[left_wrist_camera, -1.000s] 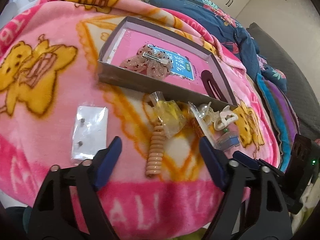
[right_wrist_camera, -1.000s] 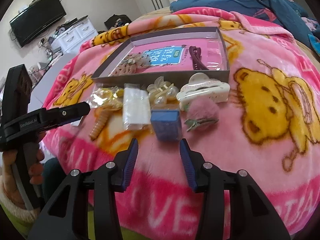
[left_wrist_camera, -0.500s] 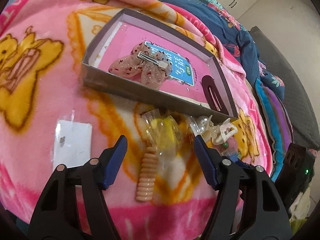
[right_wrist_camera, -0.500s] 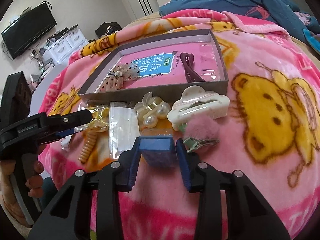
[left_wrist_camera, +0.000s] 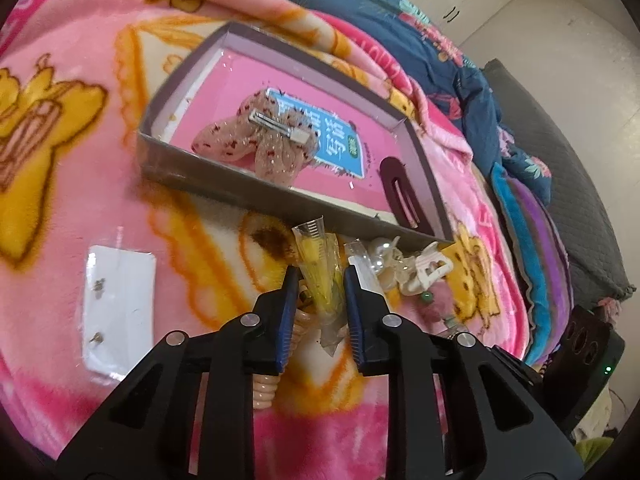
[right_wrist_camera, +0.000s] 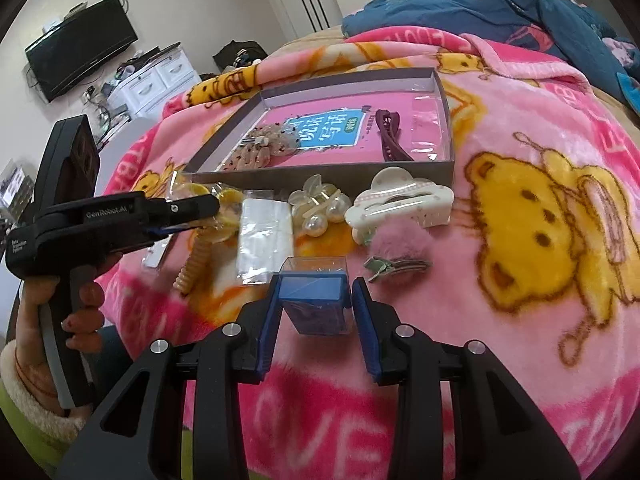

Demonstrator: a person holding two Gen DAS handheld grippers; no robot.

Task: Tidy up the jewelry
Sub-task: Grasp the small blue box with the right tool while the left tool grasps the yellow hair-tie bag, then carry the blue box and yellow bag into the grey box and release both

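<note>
1. Left gripper [left_wrist_camera: 318, 280]: jaws closing on a clear packet of yellow pieces [left_wrist_camera: 322, 280], which stands between the blue pads; pads look to be touching the wrapper on both sides. Seen from the right wrist view, it [right_wrist_camera: 208, 210] is held by a hand [right_wrist_camera: 82, 300] at the left edge of the bed.
2. Right gripper [right_wrist_camera: 314, 294]: jaws clamped on a small clear box with blue lining [right_wrist_camera: 314, 296], pads pressed to its two sides, near the front edge of the blanket.
3. Pink cartoon-bear blanket [right_wrist_camera: 540, 200]: covers the bed; all items lie on it.
4. Shallow grey tray [right_wrist_camera: 328, 170]: far of the loose items, with pink printed sheet inside. Contents: a sheer pink bow clip [right_wrist_camera: 260, 150] at left, a dark maroon hair clip [right_wrist_camera: 390, 136] at right.
5. Peach spiral hair tie [right_wrist_camera: 194, 264]: near left, just beside the yellow packet, partly under the left gripper's fingers.
6. White card with two small studs [left_wrist_camera: 118, 312]: far left, well apart from the rest.
7. Clear flat packet [right_wrist_camera: 264, 236]: between the spiral tie and the pearl piece.
8. Pearl cluster clip [right_wrist_camera: 318, 206]: just near of the tray wall.
9. White cloud-shaped claw clip [right_wrist_camera: 400, 202]: right of the pearls, against the tray's near wall.
10. Pink pompom clip [right_wrist_camera: 400, 250]: near of the claw clip, right of the blue box.
11. Dark blue floral quilt [right_wrist_camera: 500, 4]: far right.
</note>
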